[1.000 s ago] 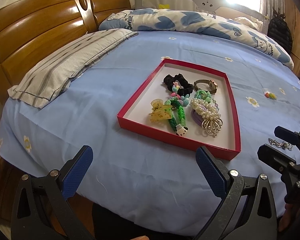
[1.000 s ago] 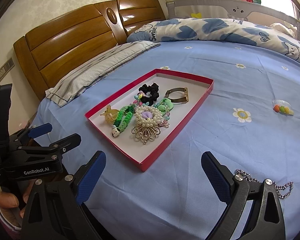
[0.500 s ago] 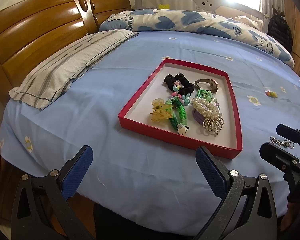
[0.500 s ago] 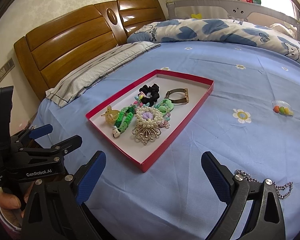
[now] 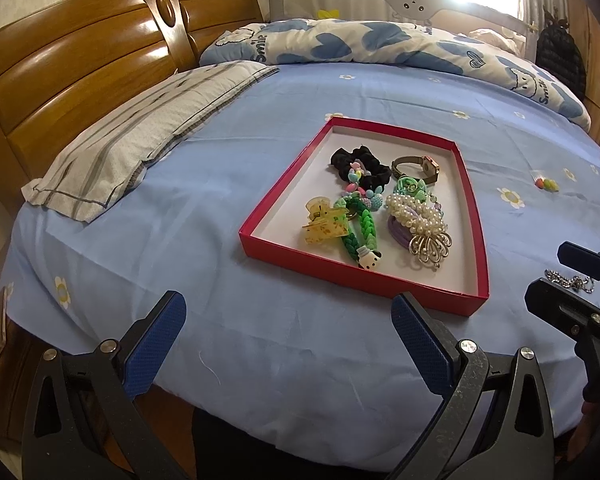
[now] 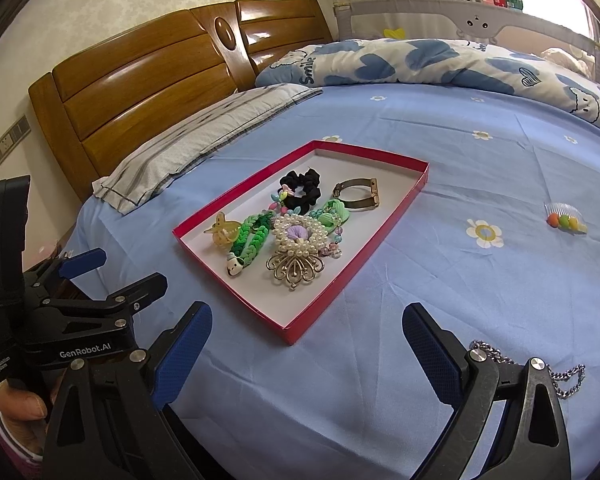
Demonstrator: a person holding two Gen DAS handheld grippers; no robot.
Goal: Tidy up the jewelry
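My left tongs (image 5: pixel 288 344) gape wide and hold nothing, hovering over the near edge of the blue bedsheet (image 5: pixel 228 208); my right tongs (image 6: pixel 306 344) are just as wide and bare. Beside the right one's outer finger a silver chain (image 6: pixel 568 376) lies on the sheet. Ahead, mid-bed, sits the red box lid (image 6: pixel 332 292), carrying a yellow claw clip (image 5: pixel 324 224), green braided strap (image 5: pixel 360 228), pearl hairpiece (image 5: pixel 416 216), black scrunchie (image 5: pixel 360 164) and watch (image 5: pixel 420 168). Toward the right edge lies a bead-topped comb (image 6: pixel 565 220).
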